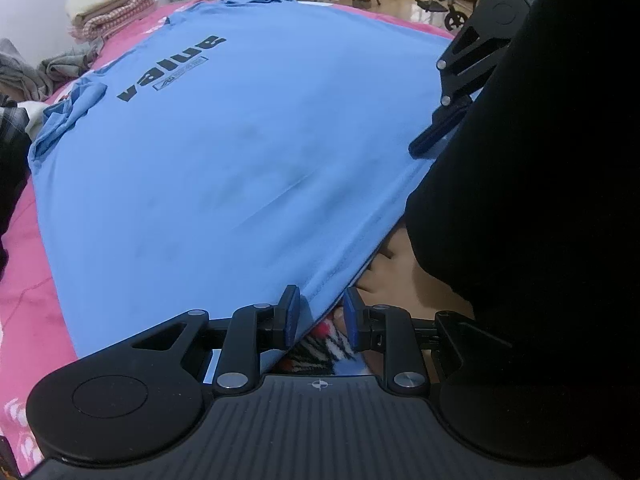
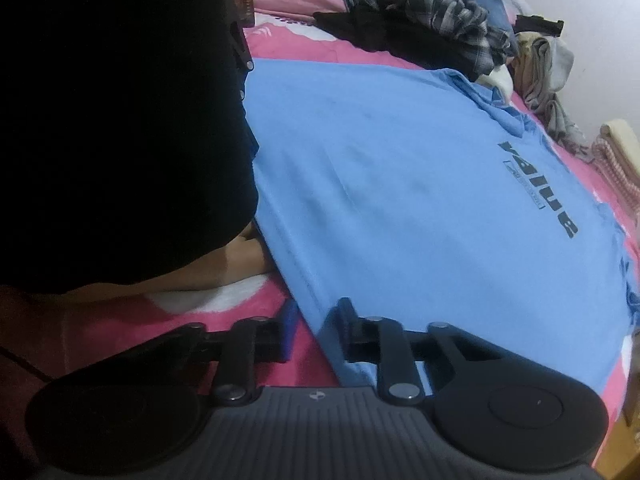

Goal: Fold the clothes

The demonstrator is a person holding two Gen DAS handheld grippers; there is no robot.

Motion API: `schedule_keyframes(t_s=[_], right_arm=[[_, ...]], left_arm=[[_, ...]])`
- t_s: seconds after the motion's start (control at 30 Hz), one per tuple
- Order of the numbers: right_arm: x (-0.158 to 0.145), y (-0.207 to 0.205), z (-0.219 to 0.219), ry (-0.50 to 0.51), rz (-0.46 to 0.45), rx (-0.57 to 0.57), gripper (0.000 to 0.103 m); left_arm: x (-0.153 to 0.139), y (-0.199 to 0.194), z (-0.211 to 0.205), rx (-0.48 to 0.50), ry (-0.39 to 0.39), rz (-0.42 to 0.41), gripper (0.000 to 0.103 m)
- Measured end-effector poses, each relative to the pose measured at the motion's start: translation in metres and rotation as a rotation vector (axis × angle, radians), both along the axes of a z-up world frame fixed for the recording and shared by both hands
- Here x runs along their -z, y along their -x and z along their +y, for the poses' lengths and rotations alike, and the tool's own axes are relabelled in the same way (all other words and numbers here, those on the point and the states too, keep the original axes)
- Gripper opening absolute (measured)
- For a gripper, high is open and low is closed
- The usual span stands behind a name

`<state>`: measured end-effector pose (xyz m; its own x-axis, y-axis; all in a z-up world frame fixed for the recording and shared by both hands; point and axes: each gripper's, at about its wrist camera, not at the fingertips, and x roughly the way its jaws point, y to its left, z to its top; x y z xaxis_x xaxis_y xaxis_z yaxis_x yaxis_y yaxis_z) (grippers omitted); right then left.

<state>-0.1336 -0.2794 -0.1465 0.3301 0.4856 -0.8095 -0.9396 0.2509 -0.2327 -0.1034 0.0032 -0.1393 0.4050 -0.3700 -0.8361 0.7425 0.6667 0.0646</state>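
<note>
I am bracketing the blue T-shirt's (image 1: 224, 152) hem with both open grippers, left (image 1: 320, 312) and right (image 2: 314, 330), probably needing to pinch before folding.

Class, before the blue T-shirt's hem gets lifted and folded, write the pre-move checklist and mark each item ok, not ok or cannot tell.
1. Blue T-shirt spread flat on the pink bed cover: ok.
2. Left gripper open at the hem: ok.
3. Right gripper open at the hem: ok.
4. Hem cloth between both pads of each gripper: cannot tell.
5. Sleeves flat: not ok, the sleeve by the print is bunched.
6. Clothes pile off the shirt: cannot tell; it reaches the collar edge.
</note>
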Motion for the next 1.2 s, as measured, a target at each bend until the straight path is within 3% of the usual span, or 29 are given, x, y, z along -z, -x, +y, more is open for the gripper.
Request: schedule_keyframes(t_s=[0.07,0.23,0.53,0.63,0.83,0.97,1.1,1.2], right_arm=[[-0.001,-0.002,-0.001,-0.010,0.006,0.012,0.009],[-0.008,-0.017,-0.008,-0.067,0.098,0.079,0.004],[-0.006,-0.087,-0.045,-0.278,0.559,0.377,0.004],[-0.002,-0.088,-0.051,-0.271,0.579,0.387,0.004],[-0.001,-0.075,-0.048,-0.165,0.579,0.292,0.007],[-0.014,-0.079,-0.060,-0.205,0.603,0.310,0.007],[-0.027,-0.092,-0.080,-0.308,0.573,0.411,0.008],[-0.019,-0.101,-0.087,-0.280,0.518,0.540,0.013]], left_arm=[[-0.001,-0.003,0.003,-0.016,0.022,0.015,0.020],[-0.004,-0.010,0.011,-0.057,0.078,0.051,0.017],[-0.001,-0.031,0.030,-0.151,0.184,0.165,0.017],[0.000,-0.032,0.033,-0.155,0.188,0.184,0.017],[-0.005,-0.025,0.041,-0.147,0.187,0.220,0.017],[-0.015,-0.023,0.049,-0.158,0.181,0.230,0.018],[-0.029,-0.020,0.057,-0.201,0.207,0.186,0.019],[-0.030,-0.024,0.056,-0.259,0.229,0.151,0.020]])
